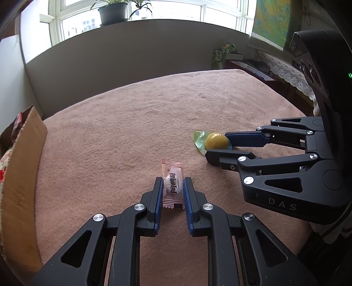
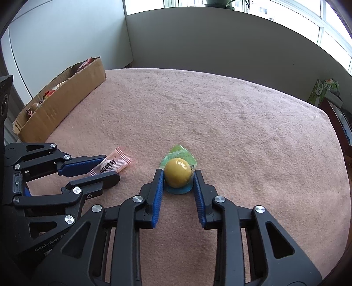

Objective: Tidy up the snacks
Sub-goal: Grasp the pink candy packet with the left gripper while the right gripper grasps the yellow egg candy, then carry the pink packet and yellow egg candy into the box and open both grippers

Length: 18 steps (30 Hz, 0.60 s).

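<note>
A home: windowsill potted plant, lace cloth.

Each camera sits just behind its own fingers, low and close over the pink blanket, angled down toward the window wall. The left view looks from the box side; the right from the opposite side. Both share the blanket's middle and box.

A potted plant on the windowsill, perhaps a green carton at right.
</note>
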Available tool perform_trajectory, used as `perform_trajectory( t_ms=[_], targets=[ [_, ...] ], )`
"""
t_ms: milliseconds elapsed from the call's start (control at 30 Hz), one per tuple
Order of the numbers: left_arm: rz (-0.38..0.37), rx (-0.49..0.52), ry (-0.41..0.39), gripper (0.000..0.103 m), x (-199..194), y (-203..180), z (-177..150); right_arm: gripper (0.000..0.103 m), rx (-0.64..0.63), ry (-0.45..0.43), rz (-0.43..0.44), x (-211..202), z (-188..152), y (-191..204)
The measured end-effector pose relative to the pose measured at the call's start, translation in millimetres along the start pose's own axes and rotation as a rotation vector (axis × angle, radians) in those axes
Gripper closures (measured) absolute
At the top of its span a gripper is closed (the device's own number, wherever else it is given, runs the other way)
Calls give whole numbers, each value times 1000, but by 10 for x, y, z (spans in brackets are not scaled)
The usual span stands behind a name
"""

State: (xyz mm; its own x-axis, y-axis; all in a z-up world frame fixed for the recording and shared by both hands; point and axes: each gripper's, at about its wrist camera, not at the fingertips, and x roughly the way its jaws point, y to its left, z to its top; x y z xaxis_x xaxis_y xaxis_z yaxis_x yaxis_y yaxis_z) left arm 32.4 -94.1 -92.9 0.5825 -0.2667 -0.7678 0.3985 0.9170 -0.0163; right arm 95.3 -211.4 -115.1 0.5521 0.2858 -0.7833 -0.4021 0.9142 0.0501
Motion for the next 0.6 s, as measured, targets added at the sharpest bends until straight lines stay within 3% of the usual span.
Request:
perform_trajectory(
  t_ms=[600],
  targets=[
    [-12,-64,-67,87,-310,178,-17,76,17,-112,22,-410,46,100]
  ],
)
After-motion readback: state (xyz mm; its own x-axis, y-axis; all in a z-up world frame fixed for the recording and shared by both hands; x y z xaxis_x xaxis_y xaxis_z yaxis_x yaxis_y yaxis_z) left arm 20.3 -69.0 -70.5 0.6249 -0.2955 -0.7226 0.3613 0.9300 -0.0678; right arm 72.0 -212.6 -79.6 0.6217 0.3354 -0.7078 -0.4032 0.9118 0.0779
